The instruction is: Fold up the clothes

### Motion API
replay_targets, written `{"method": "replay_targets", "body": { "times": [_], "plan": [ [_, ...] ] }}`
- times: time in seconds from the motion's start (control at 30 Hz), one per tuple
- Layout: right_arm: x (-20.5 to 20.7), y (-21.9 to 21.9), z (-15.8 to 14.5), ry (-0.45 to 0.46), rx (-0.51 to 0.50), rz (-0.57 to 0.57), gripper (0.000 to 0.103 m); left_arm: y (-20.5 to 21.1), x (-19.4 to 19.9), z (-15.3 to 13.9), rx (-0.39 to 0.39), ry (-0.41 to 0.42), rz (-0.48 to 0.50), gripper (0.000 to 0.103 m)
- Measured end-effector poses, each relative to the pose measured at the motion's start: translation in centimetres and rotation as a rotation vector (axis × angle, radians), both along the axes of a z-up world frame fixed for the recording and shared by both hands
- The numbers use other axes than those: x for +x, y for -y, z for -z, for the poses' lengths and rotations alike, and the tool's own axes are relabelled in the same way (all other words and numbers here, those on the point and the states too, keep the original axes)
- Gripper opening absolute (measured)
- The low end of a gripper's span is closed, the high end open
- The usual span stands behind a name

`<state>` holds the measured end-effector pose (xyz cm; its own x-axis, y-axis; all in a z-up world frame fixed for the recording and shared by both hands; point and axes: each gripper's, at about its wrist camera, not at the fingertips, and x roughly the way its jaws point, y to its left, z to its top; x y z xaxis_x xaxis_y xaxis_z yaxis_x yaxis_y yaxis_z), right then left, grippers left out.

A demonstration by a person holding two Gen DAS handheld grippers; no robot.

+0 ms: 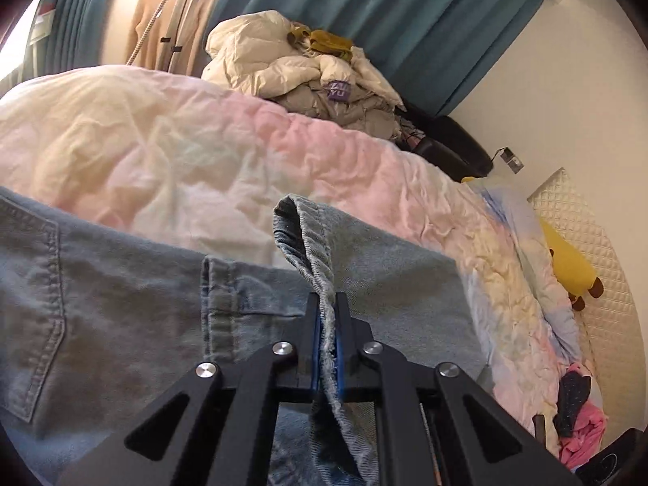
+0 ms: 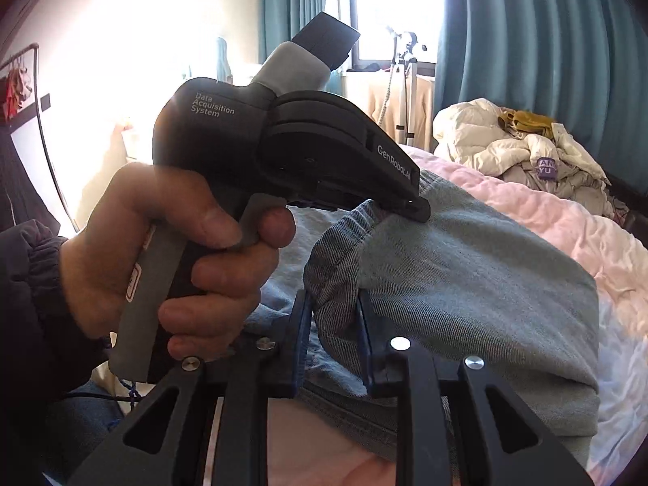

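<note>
The jeans [image 1: 121, 291] lie on the bed [image 1: 162, 141], filling the lower frame. The left hand-held gripper [image 1: 328, 303] is clamped tight on a hem edge; the right hand-held gripper [image 2: 334, 303] straddles the neighbouring hem — jaws part open, cloth between them, both hems straight ahead.

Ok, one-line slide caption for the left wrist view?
Left gripper shut on the hem of grey-blue jeans spread over a pastel quilt, jacket pile behind.
</note>
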<state>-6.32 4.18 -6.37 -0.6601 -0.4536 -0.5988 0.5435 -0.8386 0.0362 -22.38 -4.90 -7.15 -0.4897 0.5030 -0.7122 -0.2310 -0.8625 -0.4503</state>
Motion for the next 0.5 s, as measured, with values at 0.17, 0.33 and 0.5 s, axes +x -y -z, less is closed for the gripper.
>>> {"method": "replay_targets", "body": {
  "times": [0.17, 0.33, 0.5],
  "plan": [
    [-0.8, 1.9, 3.4, 0.127, 0.069, -0.035, 0.02, 0.2, -0.3, 2.8, -0.112, 0.07, -0.028, 0.006],
    [-2.2, 1.0, 4.2, 0.192, -0.002, -0.025, 0.023, -0.7, 1.1, 2.7, -0.158, 0.043, -0.037, 0.009],
    [-1.7, -1.2, 2.2, 0.211, -0.09, 0.018, 0.029, -1.3, 3.7, 1.4, -0.185, -0.01, -0.047, 0.015]
  ]
}}
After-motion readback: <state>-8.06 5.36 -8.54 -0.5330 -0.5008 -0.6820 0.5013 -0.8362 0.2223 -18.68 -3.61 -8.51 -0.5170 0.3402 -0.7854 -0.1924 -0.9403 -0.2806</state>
